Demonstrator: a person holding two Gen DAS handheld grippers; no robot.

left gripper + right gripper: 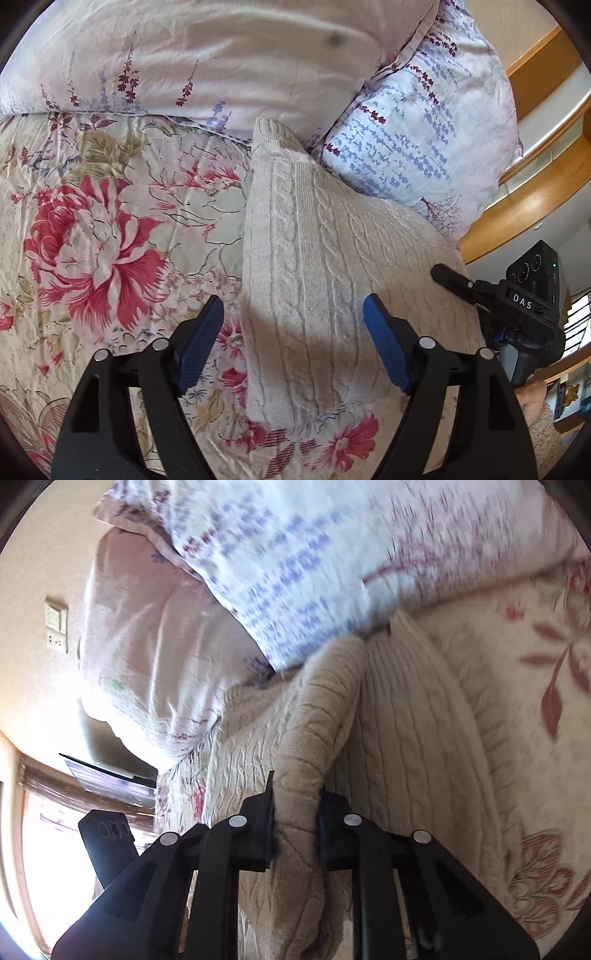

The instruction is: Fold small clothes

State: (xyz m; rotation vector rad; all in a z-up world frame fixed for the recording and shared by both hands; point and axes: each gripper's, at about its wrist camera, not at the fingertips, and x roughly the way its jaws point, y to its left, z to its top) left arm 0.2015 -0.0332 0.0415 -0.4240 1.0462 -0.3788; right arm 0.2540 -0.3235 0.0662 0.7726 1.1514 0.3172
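Bedding fills both views: a floral bedspread (pixel 110 229) with large red blooms covers the bed, and two pillows lie at its far end, one pale pink pillow (pixel 207 62) on the left and one lavender-print pillow (pixel 417 140) to its right. A wooden bed frame (pixel 524 206) curves along the right edge of the left wrist view. A cream cable-knit sweater (pixel 314 280) lies on the bedspread as a long, narrow folded shape; its far end touches the pillows. The left gripper (pixel 293 343) is open, jaws spread wide, with the blue pads (pixel 201 343) standing on either side of the near part of the sweater and not pressing on it. The left pad hangs over the bedspread just beside the sweater's left edge; the right pad hangs over the knit. The right gripper (pixel 295 830) is closed on a raised fold of the sweater (pixel 317 731), and the knit bunches between its jaws. The right wrist view is blurred toward the far side. In the left wrist view the right gripper (pixel 448 277) appears at the sweater's right edge.
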